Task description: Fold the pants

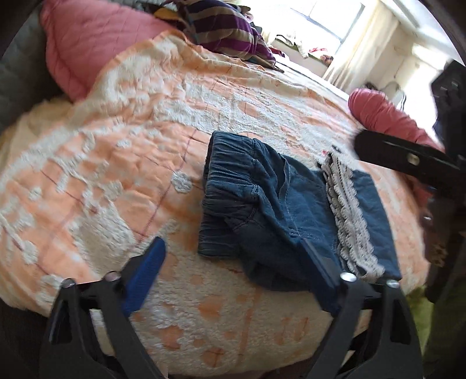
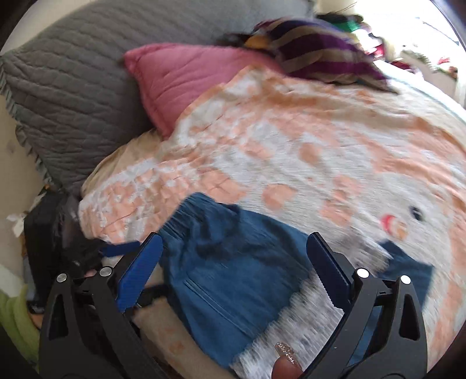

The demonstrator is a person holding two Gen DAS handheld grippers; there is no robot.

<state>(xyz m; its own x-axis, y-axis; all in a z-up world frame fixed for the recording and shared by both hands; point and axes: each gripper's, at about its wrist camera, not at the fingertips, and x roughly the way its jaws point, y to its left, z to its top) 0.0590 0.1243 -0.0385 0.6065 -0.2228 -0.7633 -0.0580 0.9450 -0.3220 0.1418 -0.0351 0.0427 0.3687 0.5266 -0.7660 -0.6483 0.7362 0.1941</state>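
Hovering both grippers over pants [image 1: 262, 198] lying partly folded on orange blanket [image 1: 116, 145], waistband [image 1: 227, 175] toward pillows, lace hem [image 1: 346, 215] doubled back over legs. Left gripper [image 1: 233, 262] gaping, gripping nothing. Right gripper [image 2: 233, 262] gaping too, empty. Am judging next fold wants pinches at matching corners, edges aligned, lace tucked flat.

Home bedroom: bed with fleece blanket [image 1: 122, 122], pillows [image 2: 72, 87], curtained window [image 1: 335, 26].
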